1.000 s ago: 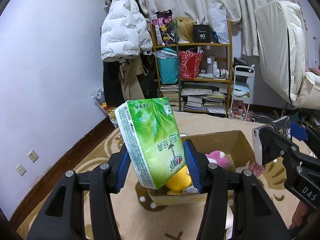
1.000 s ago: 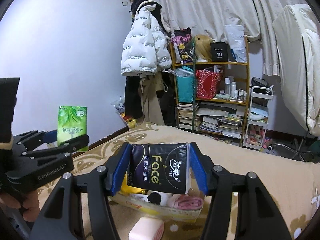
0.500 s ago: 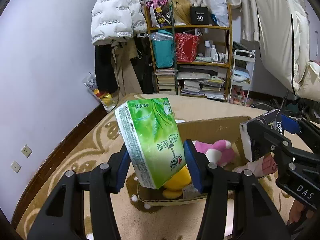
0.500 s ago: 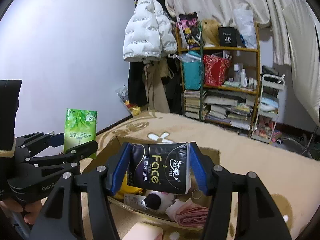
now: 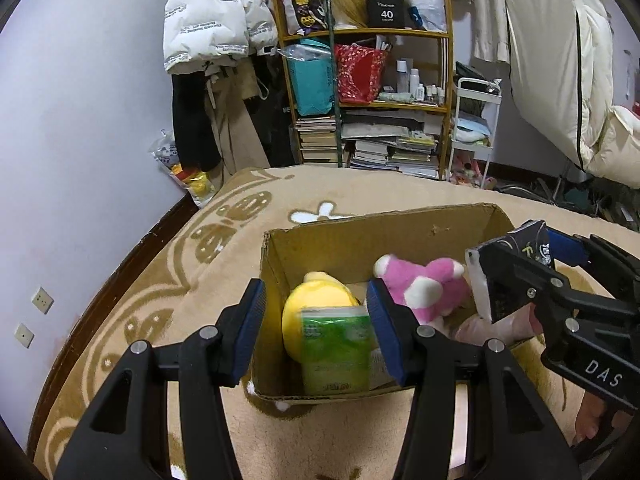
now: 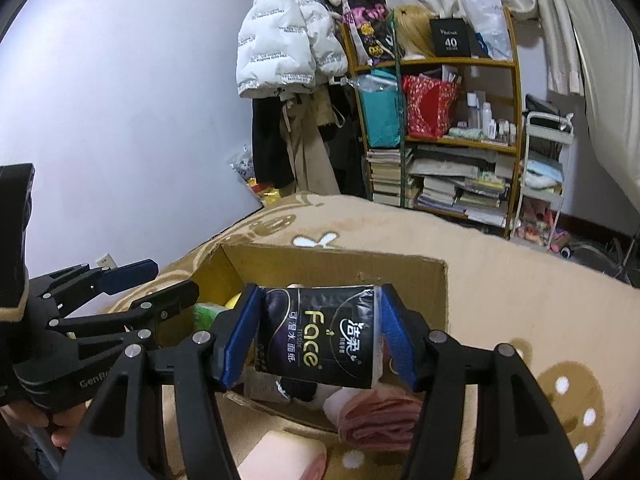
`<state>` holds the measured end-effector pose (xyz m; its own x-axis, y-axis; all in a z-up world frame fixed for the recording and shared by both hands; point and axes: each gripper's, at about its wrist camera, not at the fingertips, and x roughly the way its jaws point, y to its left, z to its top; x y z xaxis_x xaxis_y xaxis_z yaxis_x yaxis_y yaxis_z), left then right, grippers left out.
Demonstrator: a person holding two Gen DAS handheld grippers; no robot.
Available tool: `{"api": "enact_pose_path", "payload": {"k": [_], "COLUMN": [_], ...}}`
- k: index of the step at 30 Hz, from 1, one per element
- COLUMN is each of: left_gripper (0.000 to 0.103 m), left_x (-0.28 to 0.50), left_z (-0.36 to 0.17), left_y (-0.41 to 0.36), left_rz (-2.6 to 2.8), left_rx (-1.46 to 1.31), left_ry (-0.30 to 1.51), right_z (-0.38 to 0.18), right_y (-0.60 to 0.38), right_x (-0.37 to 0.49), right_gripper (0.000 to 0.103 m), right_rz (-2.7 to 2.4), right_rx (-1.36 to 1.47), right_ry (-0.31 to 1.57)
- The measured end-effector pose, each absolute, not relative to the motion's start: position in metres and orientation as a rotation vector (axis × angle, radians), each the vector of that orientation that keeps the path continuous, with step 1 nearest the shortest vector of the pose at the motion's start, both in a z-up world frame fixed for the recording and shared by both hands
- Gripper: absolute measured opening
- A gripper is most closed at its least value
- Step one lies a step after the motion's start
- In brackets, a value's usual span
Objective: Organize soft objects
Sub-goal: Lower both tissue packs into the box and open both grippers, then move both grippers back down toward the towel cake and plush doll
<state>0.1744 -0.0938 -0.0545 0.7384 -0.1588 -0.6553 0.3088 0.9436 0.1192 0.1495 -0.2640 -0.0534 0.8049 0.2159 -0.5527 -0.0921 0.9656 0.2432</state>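
Both differ: right gripper clamps black "Face" tissue pack; left gripper spread above green pack.

Tissue pack in box

even, fairly bright indoor light with soft shadows; no strong glare. fisheye bends the walls and darkens the corners. the green tissue pack is motion-blurred; the rest stays sharp.
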Motion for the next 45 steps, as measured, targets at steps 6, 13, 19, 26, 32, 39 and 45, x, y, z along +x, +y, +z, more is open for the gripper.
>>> {"api": "enact_pose_path", "payload": {"k": [6,13,19,26,32,39,45], "left_gripper": [0.058,0.075,0.092,0.097,0.098,0.099,0.099], "left_x": [0.173,0.163,0.147,0.127,0.109,0.096,0.085], "left_z": [-0.053,-0.046,-0.038,-0.034,-0.030,-0.031,-0.037], "left_y": [-0.093,-0.084,-0.081,-0.080,-0.079,-0.081,-0.085], "left_rz": [-0.249,-0.237,-0.240,-0.253,-0.269,-0.291,-0.310], "left_rx": [0.233,0.217,0.215,0.223,0.228,0.229,0.233], "left_ry": [0.703,0.714,0.714,0.713,0.721,0.766,0.811], "right_z": [-0.053,-0.044,-0.029,-0.017,-0.014,-0.019,-0.032], "right_y": [-0.267,-0.270,-0.277,-0.286,-0.289,-0.293,-0.300], "right_x": [0.146,0.135,0.114,0.089,0.073,0.057,0.047], "right_gripper": [0.065,0.085,0.096,0.102,0.103,0.103,0.103], "right_rz": [0.170,0.150,0.120,0.093,0.071,0.042,0.015], "right_rx": [0.221,0.238,0.233,0.248,0.259,0.279,0.327], "right_ry": [0.621,0.610,0.607,0.615,0.637,0.679,0.751]}}
